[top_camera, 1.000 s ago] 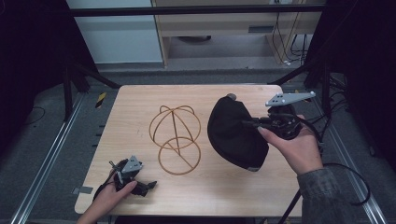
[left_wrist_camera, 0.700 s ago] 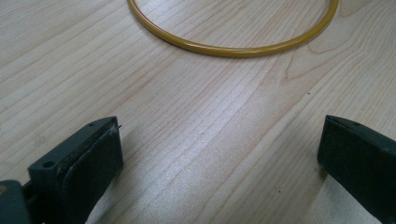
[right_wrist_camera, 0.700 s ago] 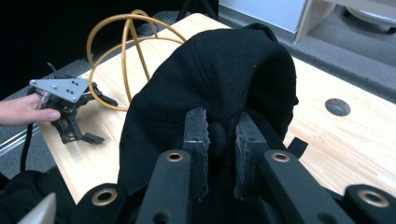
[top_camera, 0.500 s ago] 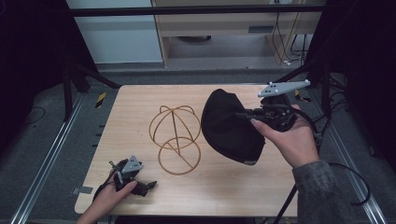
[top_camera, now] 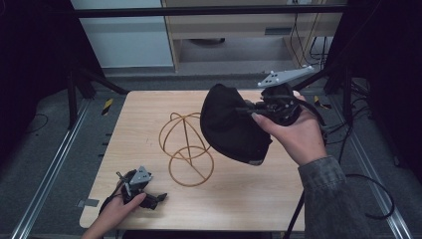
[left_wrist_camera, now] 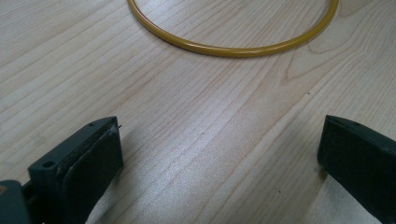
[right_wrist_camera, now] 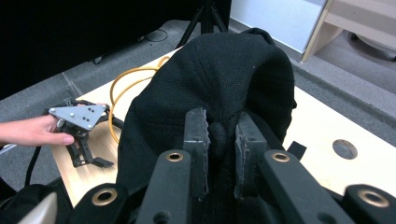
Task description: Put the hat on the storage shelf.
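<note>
Lifted higher, the right gripper (top_camera: 251, 110) has its fingers clamped on a limp black cap (top_camera: 231, 124); left gripper (left_wrist_camera: 219, 154) fingers apart.

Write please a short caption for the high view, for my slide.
Right gripper holds a black cap lifted beside the wire hat stand; left gripper rests open on the table.

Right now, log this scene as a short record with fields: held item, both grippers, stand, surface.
held item: black cap, lifted off the table, beside the stand
right gripper: fingers shut on a fold of the cap
left gripper: fingers open, nothing between them, low over the table near the stand's base ring
stand: yellow wire frame, upright, bare, base ring flat on the table
surface: light wooden table
</note>
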Motion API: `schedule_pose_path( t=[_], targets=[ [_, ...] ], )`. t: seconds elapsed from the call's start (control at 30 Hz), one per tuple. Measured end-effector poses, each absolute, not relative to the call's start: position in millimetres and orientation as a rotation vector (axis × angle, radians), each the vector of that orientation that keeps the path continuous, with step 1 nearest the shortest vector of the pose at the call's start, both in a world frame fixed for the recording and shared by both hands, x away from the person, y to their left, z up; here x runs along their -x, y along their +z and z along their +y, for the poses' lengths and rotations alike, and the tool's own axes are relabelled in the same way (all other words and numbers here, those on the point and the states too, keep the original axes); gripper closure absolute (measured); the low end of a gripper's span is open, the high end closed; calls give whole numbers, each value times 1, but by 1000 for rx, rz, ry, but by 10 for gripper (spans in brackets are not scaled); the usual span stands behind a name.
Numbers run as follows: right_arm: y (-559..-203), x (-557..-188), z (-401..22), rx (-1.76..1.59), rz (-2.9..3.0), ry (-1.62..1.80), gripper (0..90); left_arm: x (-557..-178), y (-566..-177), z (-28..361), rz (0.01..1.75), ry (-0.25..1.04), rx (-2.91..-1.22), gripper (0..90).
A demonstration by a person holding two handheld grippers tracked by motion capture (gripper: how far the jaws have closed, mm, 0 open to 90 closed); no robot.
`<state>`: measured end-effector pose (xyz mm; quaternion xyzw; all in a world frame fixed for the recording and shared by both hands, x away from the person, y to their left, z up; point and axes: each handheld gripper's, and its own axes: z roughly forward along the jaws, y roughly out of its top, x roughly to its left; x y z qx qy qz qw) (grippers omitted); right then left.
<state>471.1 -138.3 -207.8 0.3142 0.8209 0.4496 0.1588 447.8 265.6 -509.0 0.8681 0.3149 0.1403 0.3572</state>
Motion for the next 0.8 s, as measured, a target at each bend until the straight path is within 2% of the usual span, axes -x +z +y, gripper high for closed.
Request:
schedule_pose_path(
  t=[0.8],
  targets=[
    [-181, -507, -74, -814, 2403, 1272, 784, -448, -509, 266, 813, 364, -2239, 0]
  ],
)
